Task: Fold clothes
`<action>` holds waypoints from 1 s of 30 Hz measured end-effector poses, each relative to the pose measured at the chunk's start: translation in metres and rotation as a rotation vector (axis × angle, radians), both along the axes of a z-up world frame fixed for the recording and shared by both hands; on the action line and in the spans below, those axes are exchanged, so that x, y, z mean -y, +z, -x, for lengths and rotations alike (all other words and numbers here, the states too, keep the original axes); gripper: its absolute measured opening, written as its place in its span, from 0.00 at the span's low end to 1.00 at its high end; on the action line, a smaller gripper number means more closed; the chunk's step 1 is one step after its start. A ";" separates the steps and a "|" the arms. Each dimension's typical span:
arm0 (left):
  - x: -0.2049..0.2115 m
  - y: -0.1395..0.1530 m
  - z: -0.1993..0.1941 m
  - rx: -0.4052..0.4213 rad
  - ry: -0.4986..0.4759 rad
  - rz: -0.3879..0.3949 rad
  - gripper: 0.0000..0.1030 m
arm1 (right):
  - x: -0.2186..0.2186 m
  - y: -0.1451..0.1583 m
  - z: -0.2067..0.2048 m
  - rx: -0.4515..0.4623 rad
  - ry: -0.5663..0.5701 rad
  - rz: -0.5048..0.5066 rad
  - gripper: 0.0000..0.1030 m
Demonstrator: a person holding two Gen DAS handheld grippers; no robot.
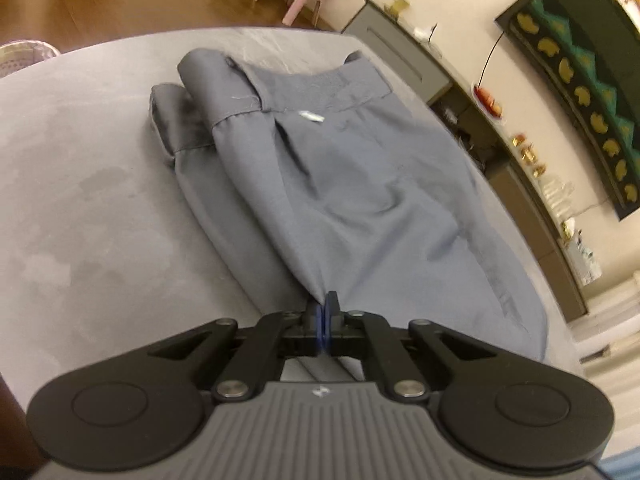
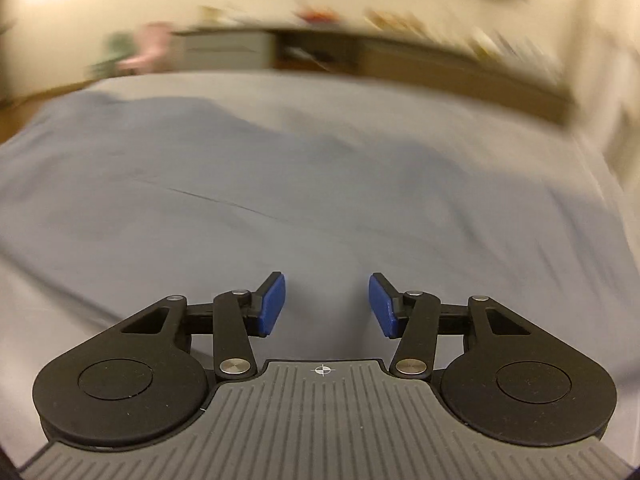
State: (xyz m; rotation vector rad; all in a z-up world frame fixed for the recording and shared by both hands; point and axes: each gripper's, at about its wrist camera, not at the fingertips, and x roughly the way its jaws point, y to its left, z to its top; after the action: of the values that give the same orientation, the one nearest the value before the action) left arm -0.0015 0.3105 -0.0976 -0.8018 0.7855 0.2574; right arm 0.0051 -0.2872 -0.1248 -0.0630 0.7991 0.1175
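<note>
Left gripper [image 1: 323, 307] jaws pinch the grey trousers' [image 1: 360, 184] near edge.

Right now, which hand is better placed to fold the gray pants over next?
Probably the left. The left gripper is already shut on the near edge of the gray pants, so it could lift and carry that edge over. The right gripper is open with nothing between its pads, in a blurred view.
</note>
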 end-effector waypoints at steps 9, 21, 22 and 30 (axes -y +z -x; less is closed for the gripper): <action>-0.007 -0.009 -0.012 -0.029 0.010 0.031 0.07 | 0.052 -0.005 0.029 -0.009 -0.100 -0.003 0.56; -0.026 -0.007 -0.014 -0.011 0.142 0.103 0.29 | 0.221 0.002 0.065 0.052 -0.535 -0.491 0.50; -0.028 -0.008 -0.015 -0.007 0.146 0.109 0.29 | 0.231 0.001 0.067 0.061 -0.553 -0.566 0.47; -0.030 -0.008 -0.015 0.003 0.108 0.092 0.43 | 0.241 -0.027 0.032 0.055 -0.606 -0.771 0.34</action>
State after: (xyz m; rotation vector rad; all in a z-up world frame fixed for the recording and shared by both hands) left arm 0.0135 0.3401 -0.1058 -0.9327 0.7565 0.3184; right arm -0.0272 -0.5283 -0.1517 0.8953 0.6450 -0.1556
